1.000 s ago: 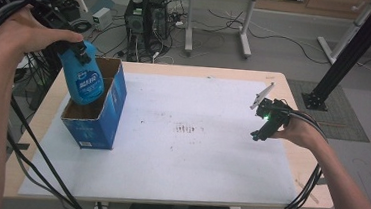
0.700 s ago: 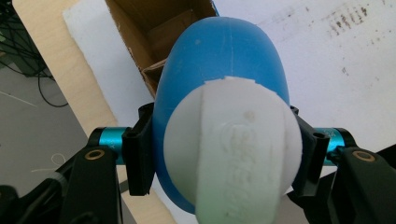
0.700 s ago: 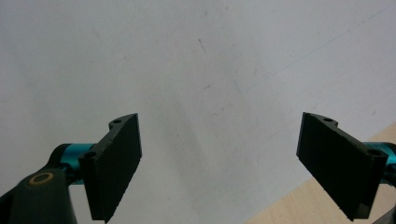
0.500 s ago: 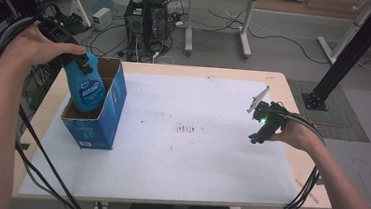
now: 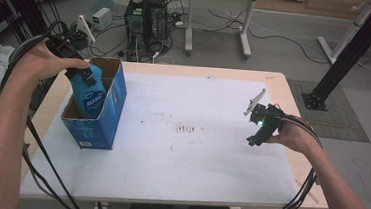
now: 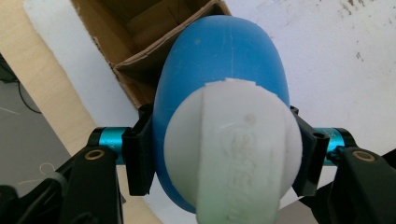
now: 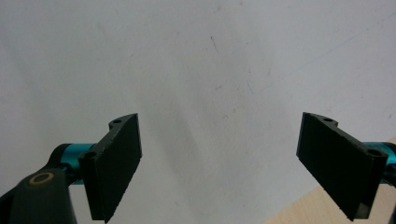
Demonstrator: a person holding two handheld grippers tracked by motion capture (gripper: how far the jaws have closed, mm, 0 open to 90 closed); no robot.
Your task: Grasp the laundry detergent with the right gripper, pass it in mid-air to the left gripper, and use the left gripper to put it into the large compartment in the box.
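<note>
A blue bottle (image 5: pixel 90 96) with a white cap (image 6: pixel 233 154) stands partly down inside an open blue cardboard box (image 5: pixel 103 123) at the table's left. My left gripper (image 5: pixel 84 75) is shut on the bottle's upper part; in the left gripper view the black jaws press both sides of the blue bottle (image 6: pixel 219 65) just under the cap, above the box's brown inside (image 6: pixel 130 28). Over the white mat near the table's right edge, my right gripper (image 5: pixel 254 140) stands open, its jaws wide apart around nothing, as the right gripper (image 7: pixel 233 163) view confirms.
A white mat (image 5: pixel 179 154) covers most of the wooden table (image 5: pixel 294 93) and carries dark smudges (image 5: pixel 186 129) at its middle. Cables trail from both grippers off the table's front. Computer towers (image 5: pixel 145 16) and another desk stand on the floor beyond.
My left gripper has lowered the blue bottle deeper into the box. The right gripper has sunk slightly toward the mat and stays open.
</note>
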